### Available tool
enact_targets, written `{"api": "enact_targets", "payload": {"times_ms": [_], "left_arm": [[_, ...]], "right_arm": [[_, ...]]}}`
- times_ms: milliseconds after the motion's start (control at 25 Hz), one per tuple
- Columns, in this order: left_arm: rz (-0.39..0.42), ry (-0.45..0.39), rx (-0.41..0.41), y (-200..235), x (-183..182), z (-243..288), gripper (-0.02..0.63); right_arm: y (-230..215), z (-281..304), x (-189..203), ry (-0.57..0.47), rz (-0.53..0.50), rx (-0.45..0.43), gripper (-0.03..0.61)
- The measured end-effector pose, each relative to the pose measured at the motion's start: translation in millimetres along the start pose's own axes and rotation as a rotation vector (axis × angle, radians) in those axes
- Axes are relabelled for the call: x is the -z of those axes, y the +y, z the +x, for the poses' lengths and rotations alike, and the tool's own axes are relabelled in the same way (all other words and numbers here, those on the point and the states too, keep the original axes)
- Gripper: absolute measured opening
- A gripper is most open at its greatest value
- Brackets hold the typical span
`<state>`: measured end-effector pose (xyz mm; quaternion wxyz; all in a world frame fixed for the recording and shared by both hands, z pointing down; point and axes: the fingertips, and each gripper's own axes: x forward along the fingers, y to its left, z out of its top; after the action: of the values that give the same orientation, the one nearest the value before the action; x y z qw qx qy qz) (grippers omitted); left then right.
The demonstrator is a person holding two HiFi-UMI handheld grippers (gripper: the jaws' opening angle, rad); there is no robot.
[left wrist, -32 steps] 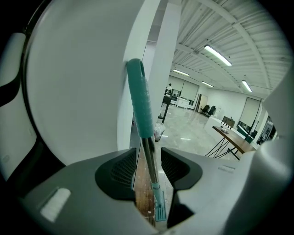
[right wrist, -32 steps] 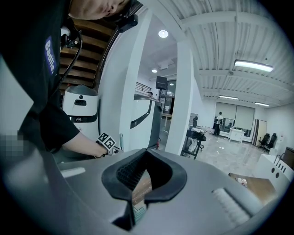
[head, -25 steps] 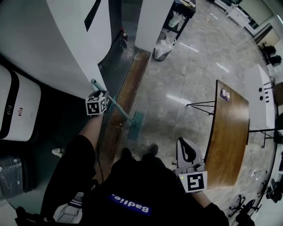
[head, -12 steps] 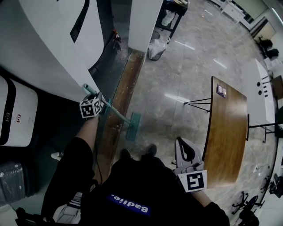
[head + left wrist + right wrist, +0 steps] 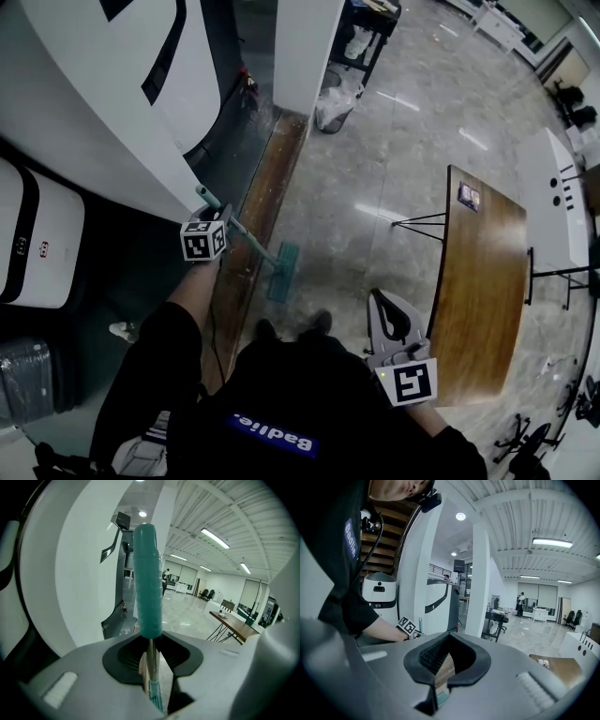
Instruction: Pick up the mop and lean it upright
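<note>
The mop stands tilted, its teal head on the floor and its pole slanting up to the teal grip beside the white curved wall. My left gripper is just below the grip. In the left gripper view the grip rises above the left gripper, whose jaws are closing with the thin metal pole pinched between the pads. My right gripper hangs low at my right side, away from the mop. In its own view the right gripper has a narrow gap with nothing in it.
A white curved wall stands at the left, with a white appliance beside it. A wooden floor strip runs along the wall base. A wooden table on thin black legs is at the right, and a bagged bin sits ahead.
The left gripper and the mop's grip have shifted slightly along the white wall. The mop head stays on the floor. The right gripper has hardly moved.
</note>
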<state>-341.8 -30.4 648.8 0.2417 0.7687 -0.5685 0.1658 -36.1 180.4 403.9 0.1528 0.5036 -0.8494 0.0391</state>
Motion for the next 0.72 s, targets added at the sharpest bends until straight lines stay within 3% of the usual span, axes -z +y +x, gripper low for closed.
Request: {"api": "enact_targets", "payload": {"times_ms": [720], "left_arm": [[0.085, 0.023, 0.097, -127, -6, 3, 0.126]], "right_arm": [[-68, -24, 9, -0.065, 0.061, -0.023, 0.006]]}}
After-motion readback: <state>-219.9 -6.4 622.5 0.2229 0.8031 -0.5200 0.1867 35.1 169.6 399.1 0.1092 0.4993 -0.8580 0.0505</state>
